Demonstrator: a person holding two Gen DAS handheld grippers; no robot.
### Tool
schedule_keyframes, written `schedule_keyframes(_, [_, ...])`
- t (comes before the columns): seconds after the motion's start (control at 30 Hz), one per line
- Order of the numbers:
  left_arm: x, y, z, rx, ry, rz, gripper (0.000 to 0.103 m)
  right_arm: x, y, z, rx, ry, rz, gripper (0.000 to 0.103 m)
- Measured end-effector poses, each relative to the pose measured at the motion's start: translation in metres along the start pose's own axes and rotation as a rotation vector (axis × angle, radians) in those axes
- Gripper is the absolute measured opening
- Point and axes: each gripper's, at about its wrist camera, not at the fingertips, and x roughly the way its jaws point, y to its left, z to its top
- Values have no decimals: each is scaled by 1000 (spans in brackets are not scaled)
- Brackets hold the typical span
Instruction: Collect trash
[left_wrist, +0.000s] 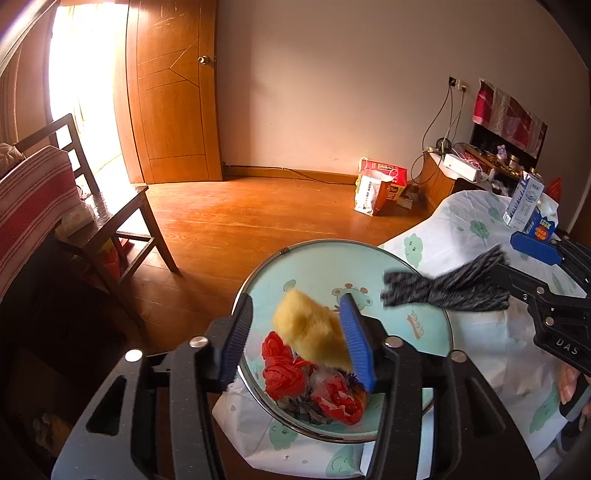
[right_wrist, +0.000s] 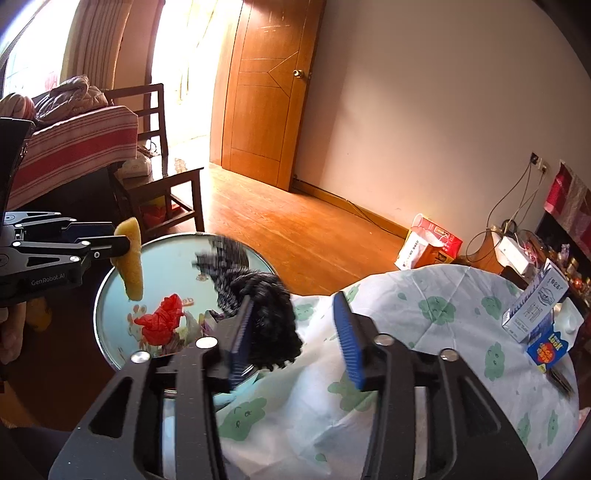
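Observation:
A round pale-blue basin (left_wrist: 424, 306) with a metal rim sits at the table's edge; it also shows in the right wrist view (right_wrist: 110, 295). Crumpled red plastic (left_wrist: 284, 365) and other scraps lie in it. My left gripper (left_wrist: 299, 341) is open above the basin; a yellow sponge piece (left_wrist: 310, 332) hangs against its right finger, and shows in the right wrist view (right_wrist: 131, 266). My right gripper (right_wrist: 293, 339) is open over the basin's edge. A blurred black-and-grey yarn bundle (right_wrist: 258, 306) is at its left finger, seen in the left wrist view (left_wrist: 443, 284) too.
The table has a white cloth with green prints (right_wrist: 424, 332). A milk carton (right_wrist: 535, 306) and a blue packet (right_wrist: 546, 349) stand at its far right. A wooden chair (left_wrist: 110, 221) and a striped bed (left_wrist: 33, 195) are to the left. Bags (left_wrist: 376, 188) stand by the wall.

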Motion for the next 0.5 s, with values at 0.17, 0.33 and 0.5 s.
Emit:
schedule_keyframes(0.17, [-7, 1, 0, -9, -21, 8, 75, -9, -6, -5, 35, -11, -15, 57])
schedule_keyframes(0.33, [-22, -2, 1, -10, -52, 6, 82, -30, -20, -13, 98, -38, -41, 62])
schedule_keyframes(0.5, [-43, -7, 5, -8, -101, 0, 88, -57, -30, -23, 156, -89, -79, 66])
